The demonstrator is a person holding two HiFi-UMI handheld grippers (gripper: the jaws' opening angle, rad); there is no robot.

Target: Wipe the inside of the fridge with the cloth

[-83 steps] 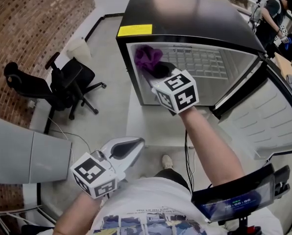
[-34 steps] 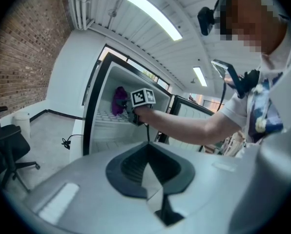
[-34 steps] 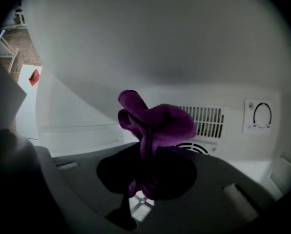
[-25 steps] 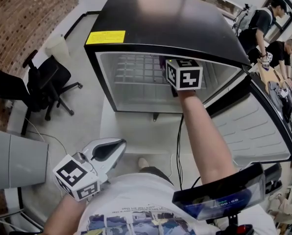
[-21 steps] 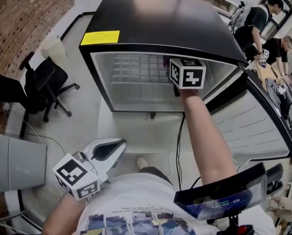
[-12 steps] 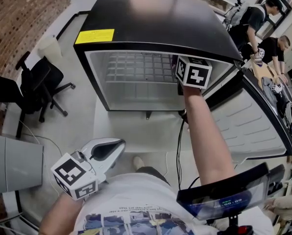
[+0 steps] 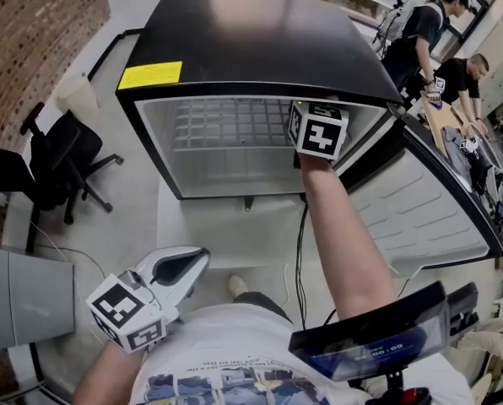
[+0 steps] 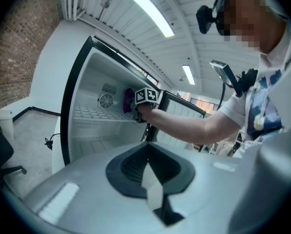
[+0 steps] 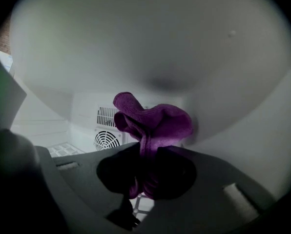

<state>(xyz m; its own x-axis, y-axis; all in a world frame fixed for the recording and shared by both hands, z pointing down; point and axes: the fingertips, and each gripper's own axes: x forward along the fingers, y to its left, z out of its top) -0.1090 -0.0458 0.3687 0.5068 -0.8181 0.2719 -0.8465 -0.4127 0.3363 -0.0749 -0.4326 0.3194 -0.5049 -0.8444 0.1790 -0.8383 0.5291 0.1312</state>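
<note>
The right gripper (image 9: 148,165) has crossed the fridge (image 7: 260,40). A few seconds ago it was at the upper left of the opening, with the cloth (image 9: 153,121) in plain sight from the head view. Now it sits at the upper right, where it has stayed for the last second, and its marker cube hides the cloth from above. I take this to mean that the top of the cavity has had one pass from left to right and the right corner is now being worked. The lower walls and the wire shelf (image 7: 226,125) probably remain.

The right jaws are clamped on the cloth. Its middle is pinched between them, and a loose bunch stands up past the tips against the white wall near the ceiling (it seems to touch, judging by the shadow). The fan grille (image 9: 106,139) shows behind it.

The left gripper (image 8: 150,178) hangs well outside the fridge, jaws together on nothing.
</note>
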